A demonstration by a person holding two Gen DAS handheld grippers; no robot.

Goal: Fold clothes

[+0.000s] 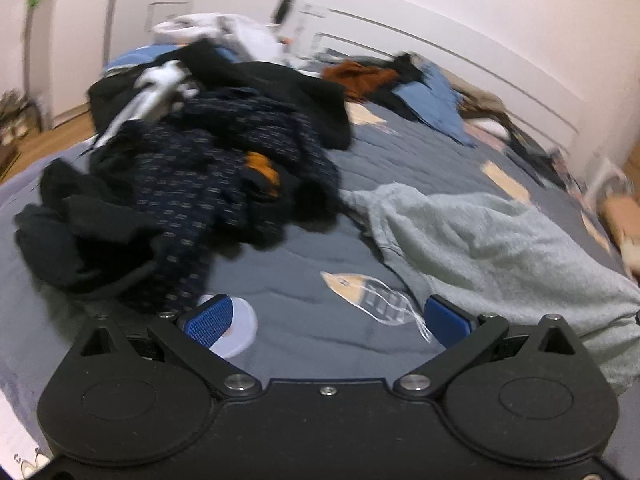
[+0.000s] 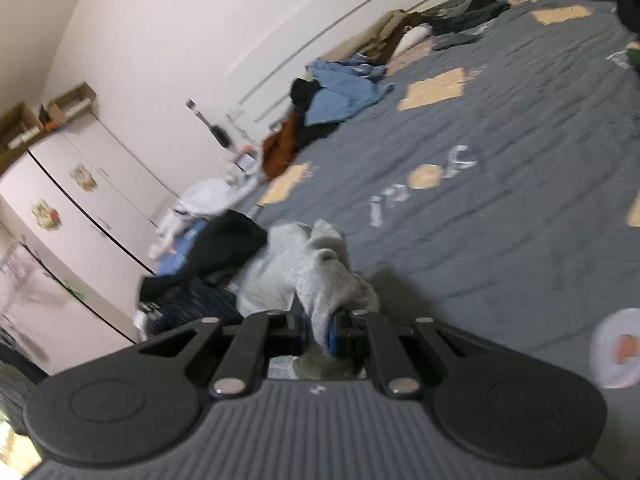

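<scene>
A pale grey-green garment (image 1: 500, 240) lies crumpled on the right of the bed. My left gripper (image 1: 326, 322) hovers open over the bedspread, its blue pads (image 1: 210, 324) wide apart and empty, just left of that garment's edge. In the right wrist view the same grey garment (image 2: 316, 268) is bunched and lifted, and my right gripper (image 2: 317, 334) is shut on a fold of it. A pile of dark clothes (image 1: 192, 184), including a navy patterned piece, sits ahead of the left gripper to the left.
The bed has a blue-grey quilt (image 1: 304, 304) with fish and patch prints. More clothes lie far off: blue and rust-brown items (image 1: 400, 84), white ones (image 1: 216, 28). A white headboard (image 1: 480, 60) runs along the right. White wardrobes (image 2: 80, 208) stand beyond the bed.
</scene>
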